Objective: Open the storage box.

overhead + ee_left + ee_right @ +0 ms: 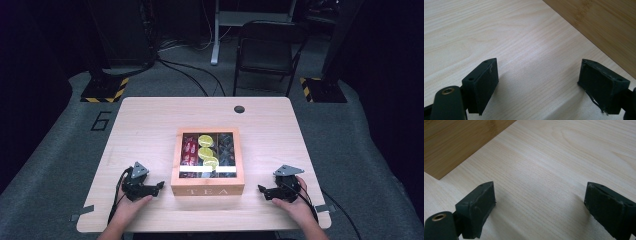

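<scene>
Table [150, 120]: a light wooden top, with wide bare wood on the far half and along both sides. A small dark round hole [239, 109] sits near the far edge, right of the middle.
Tea box [207, 190]: a wooden box with a window lid, it stands in the middle of the table, a little toward the near edge. Through the lid I see red packets at the left, yellow-green ones in the middle and dark ones at the right.
Writing: the front wall of the box carries the word "TEA". On the grey floor left of the table a dark "6" [102, 120] is marked.
Room at the left: a strip of bare wood lies between the left gripper [159, 186] and the left wall of the box. They are near but apart.
Room at the right: the right gripper [262, 189] is also near the box, with a bare gap between them.
Left gripper: held in a hand at the near left, its jaws are spread wide and hold nothing. In the left gripper view only table wood lies between them, and the box wall [604, 27] passes at the upper right.
Right gripper: held in a hand at the near right, its jaws are wide apart and hold nothing. The box wall [456, 142] is at the upper left in its own view.
Behind the table: a dark folding chair [267, 50] on the floor.
</scene>
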